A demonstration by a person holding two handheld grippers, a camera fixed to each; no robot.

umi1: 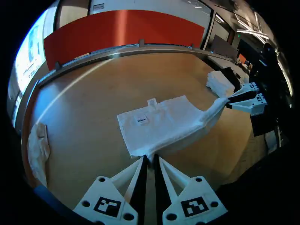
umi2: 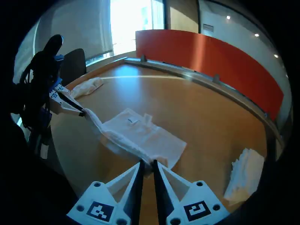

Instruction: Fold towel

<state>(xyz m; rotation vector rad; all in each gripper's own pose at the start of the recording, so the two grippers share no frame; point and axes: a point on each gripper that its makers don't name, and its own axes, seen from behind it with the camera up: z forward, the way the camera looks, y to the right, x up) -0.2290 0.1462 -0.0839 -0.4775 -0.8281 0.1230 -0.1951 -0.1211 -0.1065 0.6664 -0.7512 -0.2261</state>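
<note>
Wood table (umi1: 86, 93): towel (umi1: 161, 122) near edge lifted. Left gripper (umi1: 150, 157) clamped on one corner, right gripper (umi2: 147, 162) on other.

In the left gripper view the wooden table (umi1: 112, 86) carries a white towel (umi1: 161, 123) centrally, folded towels (umi1: 220, 83) at 2 o'clock, a crumpled cloth (umi1: 37, 150) at 8 o'clock.

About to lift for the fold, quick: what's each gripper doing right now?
Left gripper: closed on a corner of the towel.
Right gripper: closed on another corner of it.
</note>
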